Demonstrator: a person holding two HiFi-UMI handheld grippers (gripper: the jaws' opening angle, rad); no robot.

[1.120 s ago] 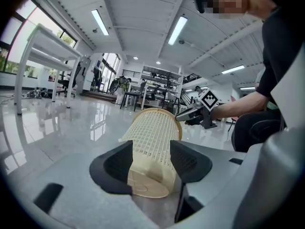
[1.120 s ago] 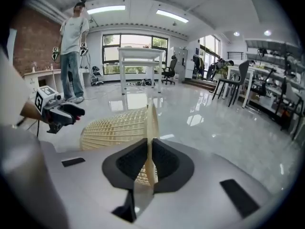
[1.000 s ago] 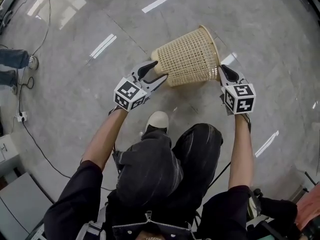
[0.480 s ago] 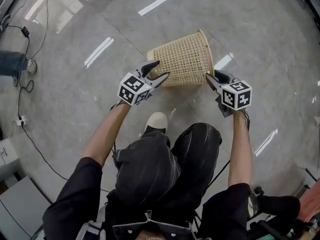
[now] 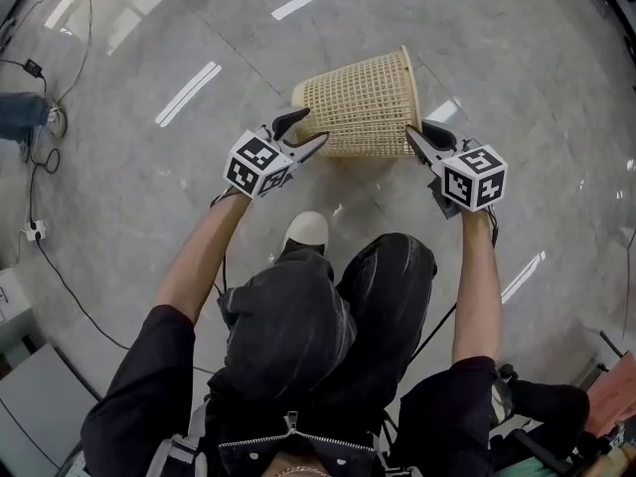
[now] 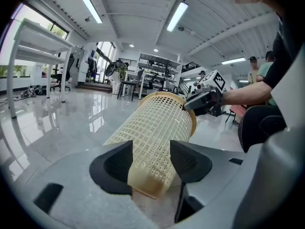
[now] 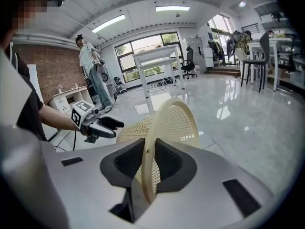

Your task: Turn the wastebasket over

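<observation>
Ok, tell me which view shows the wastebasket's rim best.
The right gripper view: the rim arcs close up through the centre of the picture. The head view shows it only edge-on; the left gripper view shows it small, at the far end.

The head camera looks steeply down on the left gripper (image 5: 310, 127) and right gripper (image 5: 417, 132). Each gripper camera rides close behind its jaws, facing the opposite gripper; all three views share the wastebasket (image 5: 360, 102) between them.
</observation>
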